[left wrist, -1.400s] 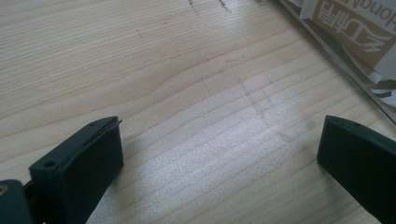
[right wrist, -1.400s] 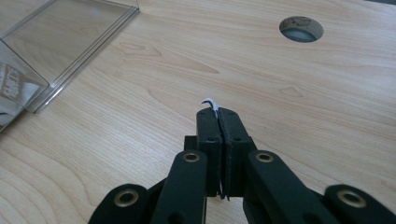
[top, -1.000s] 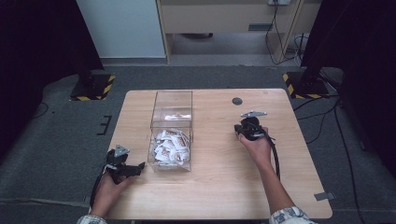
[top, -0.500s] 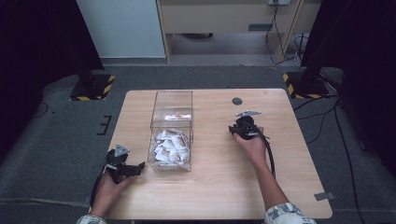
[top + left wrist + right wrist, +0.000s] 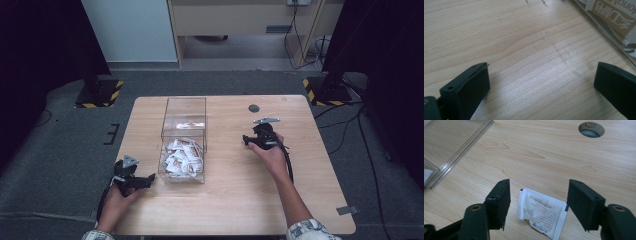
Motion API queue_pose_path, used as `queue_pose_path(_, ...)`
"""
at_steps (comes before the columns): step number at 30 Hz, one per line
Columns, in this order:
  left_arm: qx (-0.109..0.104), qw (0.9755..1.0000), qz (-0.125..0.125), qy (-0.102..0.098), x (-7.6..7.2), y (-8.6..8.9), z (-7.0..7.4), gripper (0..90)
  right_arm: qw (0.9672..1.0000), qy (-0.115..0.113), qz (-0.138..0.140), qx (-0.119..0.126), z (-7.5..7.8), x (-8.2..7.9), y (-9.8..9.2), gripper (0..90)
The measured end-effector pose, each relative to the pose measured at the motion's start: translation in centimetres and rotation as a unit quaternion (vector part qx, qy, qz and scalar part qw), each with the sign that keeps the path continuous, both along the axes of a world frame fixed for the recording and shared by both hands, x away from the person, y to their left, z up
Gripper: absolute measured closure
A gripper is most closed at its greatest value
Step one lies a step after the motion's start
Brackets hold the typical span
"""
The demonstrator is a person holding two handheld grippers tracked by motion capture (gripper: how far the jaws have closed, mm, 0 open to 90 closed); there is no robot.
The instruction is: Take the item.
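A clear plastic box (image 5: 183, 116) stands left of the table's middle, with several white and brown packets (image 5: 182, 156) heaped in its near half. One white printed packet (image 5: 541, 213) lies flat on the wood, between the jaws of my open right gripper (image 5: 539, 188), which touch neither side of it. In the high view the right gripper (image 5: 248, 141) sits right of the box, pointing toward it. My left gripper (image 5: 148, 179) rests open near the box's front left corner. Bare wood lies between the jaws of the left gripper (image 5: 542, 72), and a packet inside the box wall (image 5: 616, 13) shows at the upper right.
The wooden table (image 5: 225, 210) has a round cable hole (image 5: 254, 108) behind the right gripper, and the hole (image 5: 591, 129) also shows in the right gripper view. The box's corner (image 5: 446, 167) lies to that gripper's left. Dark floor and stand bases surround the table.
The right gripper has shifted slightly to the left, toward the box. The left gripper has stayed put.
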State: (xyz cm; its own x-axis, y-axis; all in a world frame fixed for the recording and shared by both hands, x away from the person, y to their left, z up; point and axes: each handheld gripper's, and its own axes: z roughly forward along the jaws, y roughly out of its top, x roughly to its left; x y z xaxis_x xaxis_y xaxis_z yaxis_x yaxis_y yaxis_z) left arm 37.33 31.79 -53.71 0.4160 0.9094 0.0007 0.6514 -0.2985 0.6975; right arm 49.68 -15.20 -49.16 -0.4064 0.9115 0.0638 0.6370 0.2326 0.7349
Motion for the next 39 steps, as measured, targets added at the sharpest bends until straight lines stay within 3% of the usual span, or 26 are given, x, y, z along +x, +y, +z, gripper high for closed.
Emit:
queue_pose_path(7, 0.000, 1.0000, 0.000, 0.001, 0.0, 0.0, 0.0, 0.0, 0.9999, -0.003, 0.001, 0.013, 0.4, -0.2, -0.1, 23.3)
queue_pose_path(11, 0.000, 1.0000, 0.000, 0.000, 0.0, 0.0, 0.0, 0.0, 0.9997, 0.007, 0.007, 0.021, 0.6, -0.4, 0.0, 14.9)
queue_pose_path(17, 0.000, 1.0000, 0.000, 0.001, 0.0, 0.0, 0.0, 0.0, 0.9996, -0.004, 0.016, 0.022, 1.3, -1.0, 0.2, 8.5)
queue_pose_path(29, 0.000, 1.0000, 0.000, 0.001, 0.0, 0.0, 0.0, 0.0, 0.9989, -0.010, 0.027, 0.037, 2.8, -2.7, -0.5, 7.0)
queue_pose_path(39, 0.000, 1.0000, 0.000, 0.001, 0.0, 0.0, 0.0, 0.0, 0.9990, -0.012, 0.020, 0.038, 2.4, -5.3, -2.0, 6.9)
